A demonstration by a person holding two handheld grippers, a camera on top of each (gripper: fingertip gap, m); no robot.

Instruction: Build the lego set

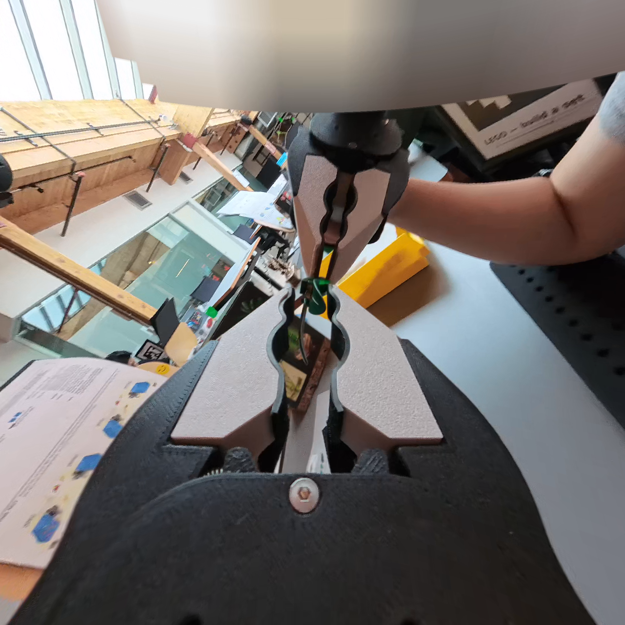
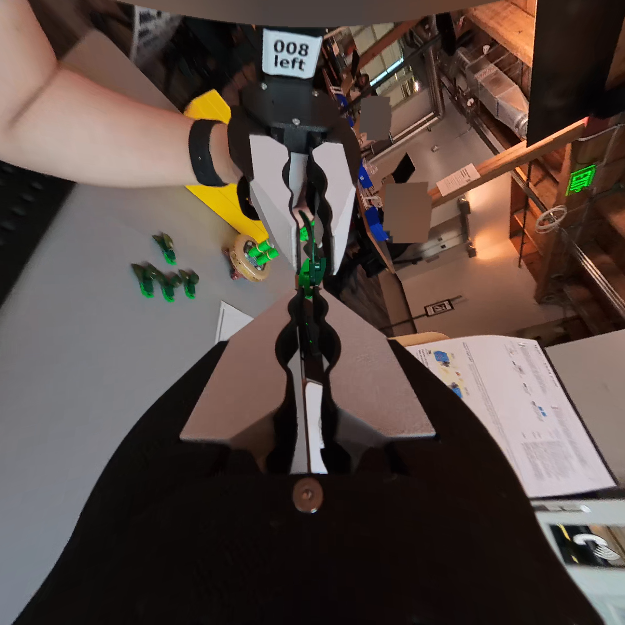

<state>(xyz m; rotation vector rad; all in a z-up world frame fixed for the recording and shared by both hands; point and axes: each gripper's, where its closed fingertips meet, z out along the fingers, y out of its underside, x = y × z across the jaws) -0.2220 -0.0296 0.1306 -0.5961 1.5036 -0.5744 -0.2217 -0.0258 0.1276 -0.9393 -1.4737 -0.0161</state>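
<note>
Green plastic is pinched at both ends: my left gripper [image 1: 313, 297] is clamping the dark green leaf piece [image 1: 316, 299], long axis running six to twelve, while my right gripper [image 2: 308, 293] is closing on the bright green connector [image 2: 306, 275] at twelve, tips nearly touching.

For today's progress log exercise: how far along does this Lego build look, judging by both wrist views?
Done: four small green leaf assemblies lie finished on the grey table, and a round tan base already carries bright green pegs. In hand: the left gripper and right gripper meet tip to tip, pressing together another green leaf piece in mid-air. Left: mounting the leaves on the base, seemingly; the open instruction booklet suggests more steps.
</note>
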